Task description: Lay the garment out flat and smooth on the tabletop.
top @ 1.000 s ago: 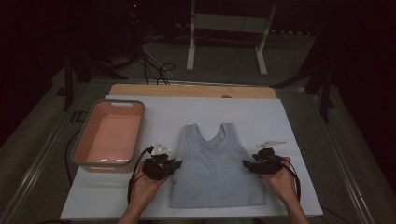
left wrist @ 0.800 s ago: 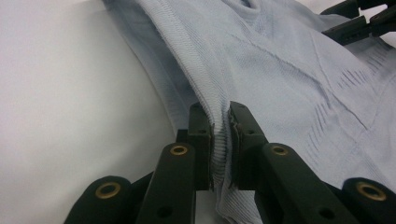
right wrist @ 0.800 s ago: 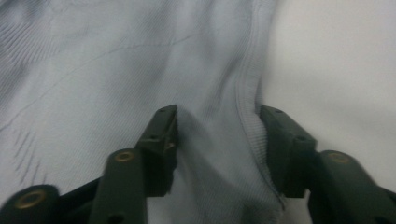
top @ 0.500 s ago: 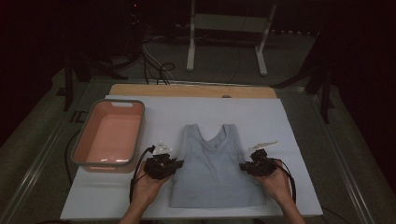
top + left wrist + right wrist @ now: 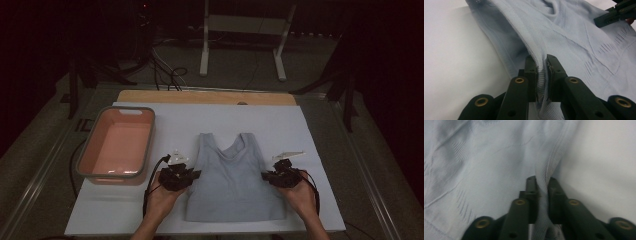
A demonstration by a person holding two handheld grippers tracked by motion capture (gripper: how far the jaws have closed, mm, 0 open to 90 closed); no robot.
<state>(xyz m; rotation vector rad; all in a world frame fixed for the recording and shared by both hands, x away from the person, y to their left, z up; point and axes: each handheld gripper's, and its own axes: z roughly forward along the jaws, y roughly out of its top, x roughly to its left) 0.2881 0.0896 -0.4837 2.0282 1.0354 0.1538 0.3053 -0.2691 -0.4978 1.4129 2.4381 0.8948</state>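
A light blue sleeveless top (image 5: 232, 182) lies flat on the white mat, neckline toward the far side. My left gripper (image 5: 192, 175) is at its left side edge. In the left gripper view that gripper (image 5: 541, 65) is shut on the ribbed hem of the top (image 5: 574, 37). My right gripper (image 5: 267, 176) is at the top's right side edge. Its jaws have just been closing and then eased open a little. A fold of the top (image 5: 486, 157) stays pinched between them (image 5: 541, 182). The right gripper's black tips (image 5: 616, 13) also show across the fabric.
An empty pink bin with a grey rim (image 5: 120, 145) stands to the left of the top on the white mat (image 5: 310, 130). A wooden board edge (image 5: 200, 96) runs along the far side. A white metal stand (image 5: 245, 30) and cables sit on the floor beyond.
The right hand has edged slightly left onto the top's right side. The left hand and the top have kept still.
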